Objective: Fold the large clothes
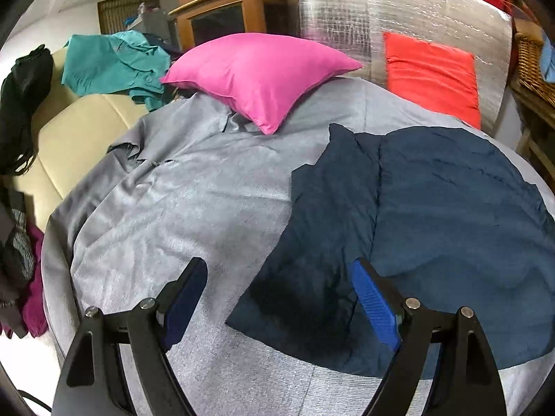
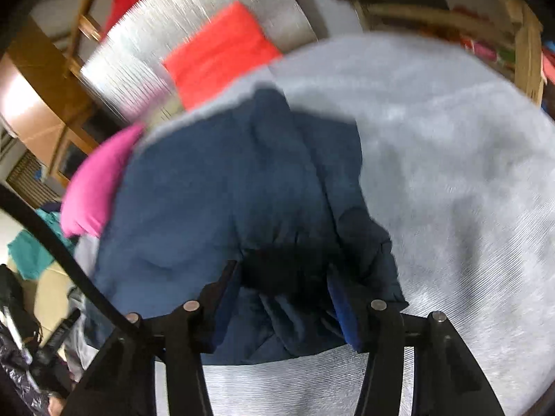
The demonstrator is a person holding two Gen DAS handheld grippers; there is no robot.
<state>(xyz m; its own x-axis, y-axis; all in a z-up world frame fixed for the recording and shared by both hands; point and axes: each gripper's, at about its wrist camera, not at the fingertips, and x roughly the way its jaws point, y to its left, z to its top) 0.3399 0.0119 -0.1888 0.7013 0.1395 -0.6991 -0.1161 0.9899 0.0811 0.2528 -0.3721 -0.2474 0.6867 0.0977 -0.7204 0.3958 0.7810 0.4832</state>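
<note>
Navy garment point(image 1: 409, 228) spread partly folded over grey cover point(image 1: 194, 201), filling right half of left wrist view. Left claw point(image 1: 279, 298) at bottom centre, spread wide, gripping nothing; dark blue pad left, bright blue pad right, right pad over garment's lower edge, left pad over bare grey cover. In right wrist view, heavily blurred, right claw point(image 2: 282, 298) at bottom centre, set apart, with bunched navy garment point(image 2: 222, 201) lying between both pads; pinched or merely straddled, cannot tell. Further out: pink cushion point(image 1: 260, 76) at upper centre resting on grey cover; orange-red cushion point(image 1: 433, 76) at upper right leaning against silver quilted sheet point(image 1: 364, 10). Teal shirt point(image 1: 114, 62) and black garment point(image 1: 24, 104) draped on cream sofa point(image 1: 79, 138) at upper left. Wicker basket point(image 1: 530, 66) at far right edge, something light blue inside, kind unclear. No legible writing or labels anywhere.
</note>
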